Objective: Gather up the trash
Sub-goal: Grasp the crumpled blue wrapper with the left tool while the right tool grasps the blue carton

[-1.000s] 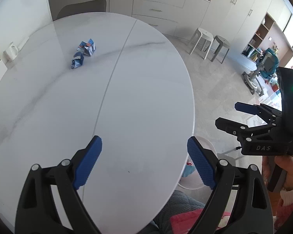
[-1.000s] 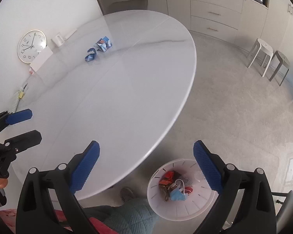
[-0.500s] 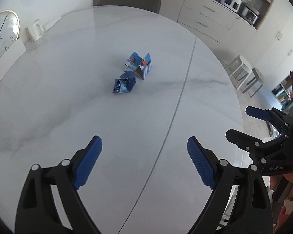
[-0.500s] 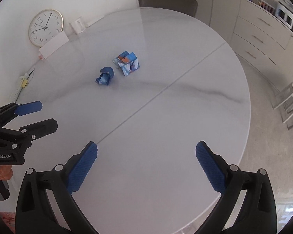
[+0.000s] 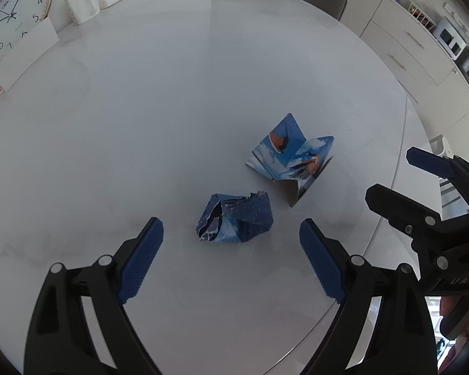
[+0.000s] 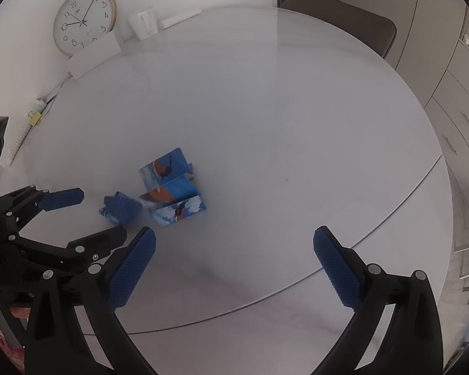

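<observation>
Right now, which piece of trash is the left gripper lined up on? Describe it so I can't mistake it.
On the white oval table, two blue scraps lie close together near the middle. The left gripper, open, is lined up on the crumpled dark-blue wrapper. Its neighbour, the folded carton, stands in flat panels with orange pictures; the wrapper is a plain scrunched wad.

Wall clock, white mug, grey chair — cabinet drawers

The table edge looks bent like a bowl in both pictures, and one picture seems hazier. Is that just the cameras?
Yes: both wrist views are fisheye, so the table rim curves and the corners go black. The right wrist view is softer and hazier, slightly blurring the folded carton; the left wrist view shows the crumpled wrapper sharply.
</observation>
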A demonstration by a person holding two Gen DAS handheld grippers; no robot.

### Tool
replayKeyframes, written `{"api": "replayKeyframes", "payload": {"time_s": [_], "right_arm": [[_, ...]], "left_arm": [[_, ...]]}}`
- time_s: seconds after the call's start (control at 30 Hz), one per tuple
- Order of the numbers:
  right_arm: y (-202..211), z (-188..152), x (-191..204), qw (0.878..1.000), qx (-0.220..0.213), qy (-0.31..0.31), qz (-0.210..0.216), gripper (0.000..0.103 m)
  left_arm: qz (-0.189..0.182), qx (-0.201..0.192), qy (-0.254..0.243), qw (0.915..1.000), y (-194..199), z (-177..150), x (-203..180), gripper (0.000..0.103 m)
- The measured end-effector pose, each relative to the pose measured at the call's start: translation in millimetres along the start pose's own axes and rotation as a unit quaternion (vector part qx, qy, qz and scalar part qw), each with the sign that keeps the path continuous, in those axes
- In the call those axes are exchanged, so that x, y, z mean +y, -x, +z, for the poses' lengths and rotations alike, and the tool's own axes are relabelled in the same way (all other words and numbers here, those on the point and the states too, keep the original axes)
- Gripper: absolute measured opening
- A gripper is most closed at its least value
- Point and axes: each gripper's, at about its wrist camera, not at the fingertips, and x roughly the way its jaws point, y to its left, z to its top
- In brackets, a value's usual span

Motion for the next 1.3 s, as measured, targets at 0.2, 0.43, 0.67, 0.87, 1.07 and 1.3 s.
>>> {"api": "replayKeyframes", "payload": {"time_s": [0.2, 0.43, 0.67, 0.87, 1.07, 1.3], "right_arm": [[-16, 10, -14, 1.000, -0.002, 0.005, 0.012, 0.100], [-18, 11, -17, 1.000, -0.007, -0.001, 0.019, 0.100], [-21, 14, 12, 0.998, -0.007, 0.035, 0.045, 0.100], [-33, 25, 47, 0.995, -0.004, 0.084, 0.051, 0.100], [-51, 31, 69, 0.992, 0.007, 0.124, 0.024, 0.100], [-65, 34, 69, 0.987, 0.035, 0.152, 0.037, 0.083]], "left_arm": [[0.019, 0.016, -0.003, 0.9997, -22, 5, -8, 0.066], [0.029, 0.005, -0.018, 0.9994, -23, 9, -14, 0.039], [0.028, -0.001, -0.013, 0.9995, -10, 1, 3, 0.034], [0.034, -0.005, -0.006, 0.9994, 7, -13, 29, 0.034], [0.039, -0.006, 0.010, 0.9992, 25, -34, 62, 0.034], [0.029, -0.011, 0.028, 0.9991, 43, -52, 94, 0.034]]}}
